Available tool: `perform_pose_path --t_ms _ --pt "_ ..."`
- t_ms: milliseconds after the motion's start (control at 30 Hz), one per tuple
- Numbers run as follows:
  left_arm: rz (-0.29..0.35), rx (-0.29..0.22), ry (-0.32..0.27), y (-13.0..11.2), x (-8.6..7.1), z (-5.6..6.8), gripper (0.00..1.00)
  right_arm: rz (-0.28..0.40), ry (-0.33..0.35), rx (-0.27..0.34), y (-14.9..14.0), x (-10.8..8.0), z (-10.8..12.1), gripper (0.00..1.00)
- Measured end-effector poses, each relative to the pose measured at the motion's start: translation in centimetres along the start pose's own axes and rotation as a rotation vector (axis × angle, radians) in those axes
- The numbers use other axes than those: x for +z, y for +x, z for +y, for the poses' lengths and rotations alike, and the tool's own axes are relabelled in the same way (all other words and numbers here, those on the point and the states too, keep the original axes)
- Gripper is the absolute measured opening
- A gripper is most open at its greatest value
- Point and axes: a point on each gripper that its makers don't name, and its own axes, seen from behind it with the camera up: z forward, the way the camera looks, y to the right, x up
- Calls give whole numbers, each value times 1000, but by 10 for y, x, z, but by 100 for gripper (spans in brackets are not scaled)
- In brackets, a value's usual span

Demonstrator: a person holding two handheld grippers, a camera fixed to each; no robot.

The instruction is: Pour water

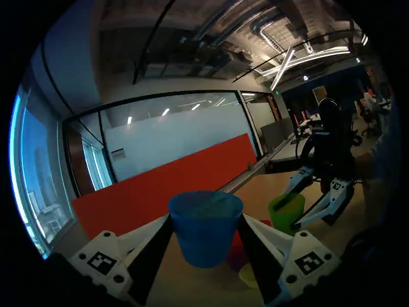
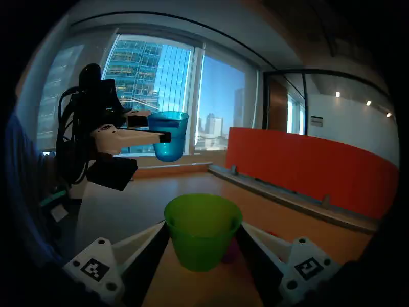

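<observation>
Above wooden table (image 2: 153, 197), left hand-held gripper (image 1: 204, 225) clamps upright blue cup (image 1: 205, 235); right hand-held gripper (image 2: 203, 230) clamps green cup (image 2: 203, 240).

room, office interior.
- windows (image 2: 148, 87): tall panes, pale mullions; glass towers (image 2: 128, 71) and clear blue sky outside.
- partition (image 2: 317, 163): low, orange-red, along the table's far edge.
- table (image 2: 148, 197): pale wood top; grey rail (image 2: 286, 193) at the partition's foot.
- glass wall (image 1: 174, 128): black-framed, white wall behind it, small lit ceiling spots.
- door (image 1: 79, 161): brown wood, beside the glass wall.
- ceiling (image 1: 204, 41): open, dark, with exposed ducts and pipes.
- light strips (image 1: 307, 56): long, white, lit, above a dim open-plan area.
</observation>
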Motion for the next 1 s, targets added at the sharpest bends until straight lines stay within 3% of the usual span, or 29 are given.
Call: perform_pose_path --t_ms 300,1000 --pt "20 102 -2 16 5 3 84 7 25 -2 3 10 -11 90" --pt "43 253 17 44 13 -2 84 12 81 -11 6 29 -31 89"
